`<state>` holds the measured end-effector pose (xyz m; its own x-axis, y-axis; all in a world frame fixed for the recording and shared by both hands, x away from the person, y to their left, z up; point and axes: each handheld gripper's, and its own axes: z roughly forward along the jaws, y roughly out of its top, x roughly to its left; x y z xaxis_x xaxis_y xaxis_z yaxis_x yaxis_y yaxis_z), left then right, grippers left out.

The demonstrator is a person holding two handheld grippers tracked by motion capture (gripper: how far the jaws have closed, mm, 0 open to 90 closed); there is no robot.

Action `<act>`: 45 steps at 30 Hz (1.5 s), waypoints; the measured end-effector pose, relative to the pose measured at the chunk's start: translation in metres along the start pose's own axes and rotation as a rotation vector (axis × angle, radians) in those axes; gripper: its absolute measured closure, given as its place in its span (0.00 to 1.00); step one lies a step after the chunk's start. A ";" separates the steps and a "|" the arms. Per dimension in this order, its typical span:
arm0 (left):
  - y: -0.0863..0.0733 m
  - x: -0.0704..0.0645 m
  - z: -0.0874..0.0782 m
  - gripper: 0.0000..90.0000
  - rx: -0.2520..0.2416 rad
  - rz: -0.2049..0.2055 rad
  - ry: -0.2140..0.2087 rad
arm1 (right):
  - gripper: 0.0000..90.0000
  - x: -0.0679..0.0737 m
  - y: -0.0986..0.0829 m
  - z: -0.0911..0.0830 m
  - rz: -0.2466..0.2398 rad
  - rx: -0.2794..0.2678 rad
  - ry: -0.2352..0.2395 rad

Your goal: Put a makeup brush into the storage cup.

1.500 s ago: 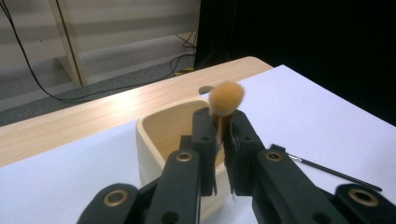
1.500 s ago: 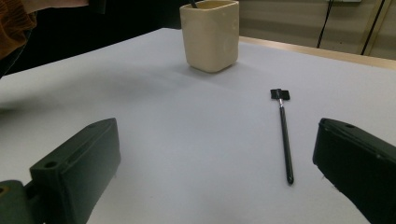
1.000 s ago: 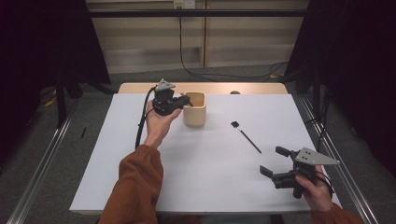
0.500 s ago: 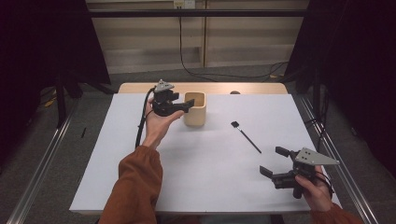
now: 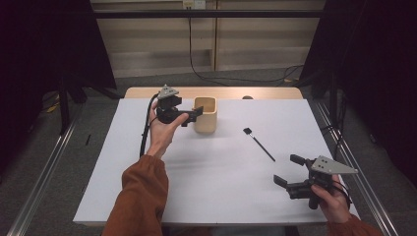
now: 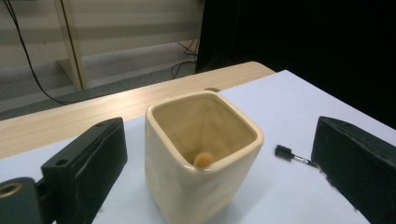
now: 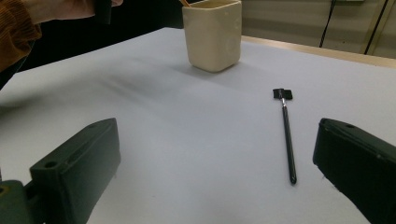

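A cream square cup (image 5: 205, 114) stands at the back of the white sheet (image 5: 196, 177). My left gripper (image 5: 189, 116) is held open just left of it, jaws pointing at it. In the left gripper view the cup (image 6: 201, 158) stands just ahead of the wide-apart jaws of this gripper (image 6: 222, 140), and a small round tan tip (image 6: 203, 160) rests inside its near wall. A thin black brush (image 5: 258, 144) lies right of the cup. My right gripper (image 5: 289, 170) hovers open at the front right, and in its own view it (image 7: 219, 154) faces the brush (image 7: 286, 130) and the cup (image 7: 213, 35).
The wooden table edge (image 5: 236, 92) shows behind the sheet, with a small dark spot (image 5: 247, 97) on it. Metal rails (image 5: 44, 172) run along both sides of the table. A person's orange sleeve (image 5: 140, 196) crosses the sheet's front left.
My left gripper has sunk slightly and settled beside the cup's left side. The right gripper and the brush have stayed where they were.
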<state>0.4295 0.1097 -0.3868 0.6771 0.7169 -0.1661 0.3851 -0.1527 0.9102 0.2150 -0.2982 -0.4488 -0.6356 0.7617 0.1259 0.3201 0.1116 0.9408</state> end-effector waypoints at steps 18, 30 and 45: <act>-0.015 -0.005 -0.024 0.04 -0.059 0.046 -0.005 | 0.00 0.000 0.000 0.001 0.000 -0.001 -0.004; -0.031 -0.009 -0.050 0.03 -0.068 0.065 -0.002 | 0.00 0.000 0.000 0.001 0.001 0.001 -0.006; -0.054 -0.016 -0.074 0.01 -0.056 0.055 0.019 | 0.00 -0.001 0.000 0.001 -0.001 0.005 -0.008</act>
<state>0.3517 0.1570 -0.4050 0.6840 0.7214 -0.1081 0.3112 -0.1546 0.9377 0.2163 -0.2976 -0.4495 -0.6305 0.7664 0.1229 0.3229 0.1150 0.9394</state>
